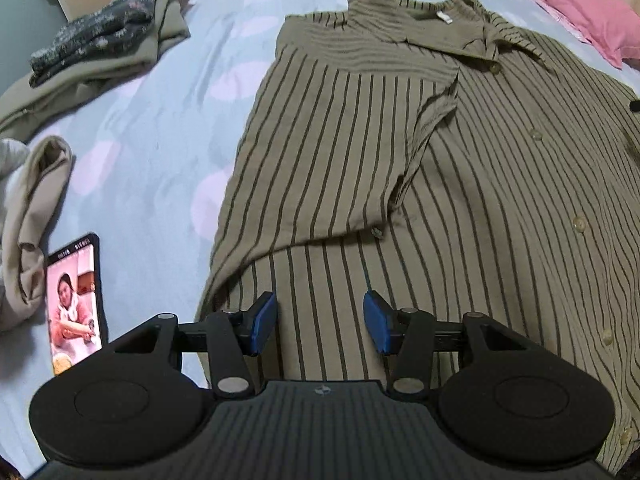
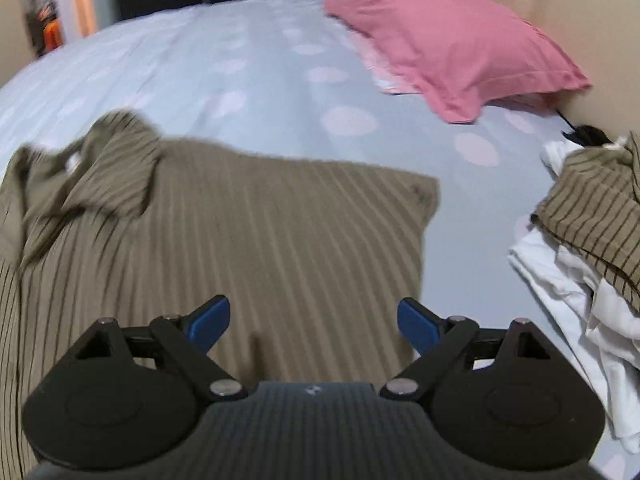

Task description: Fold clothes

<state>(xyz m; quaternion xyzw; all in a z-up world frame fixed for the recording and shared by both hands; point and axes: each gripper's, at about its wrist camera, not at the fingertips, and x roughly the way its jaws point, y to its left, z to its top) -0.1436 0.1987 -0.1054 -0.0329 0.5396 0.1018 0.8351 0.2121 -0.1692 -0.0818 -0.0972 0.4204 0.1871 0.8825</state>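
An olive striped button shirt (image 1: 460,184) lies flat on the bed, collar at the far end, its left side and sleeve folded over the front. My left gripper (image 1: 320,322) hovers over the shirt's lower left part, jaws open, only flat cloth showing between the blue pads (image 1: 262,322). In the right wrist view the same shirt (image 2: 248,232) shows its right sleeve spread out toward the bed sheet. My right gripper (image 2: 314,322) hangs above that sleeve, jaws wide open and holding nothing.
A phone (image 1: 74,304) with a lit screen lies left of the shirt. Folded grey and beige clothes (image 1: 96,52) sit at the far left. A pink pillow (image 2: 452,44) lies at the bed's head. A pile of white and striped clothes (image 2: 588,248) is at the right.
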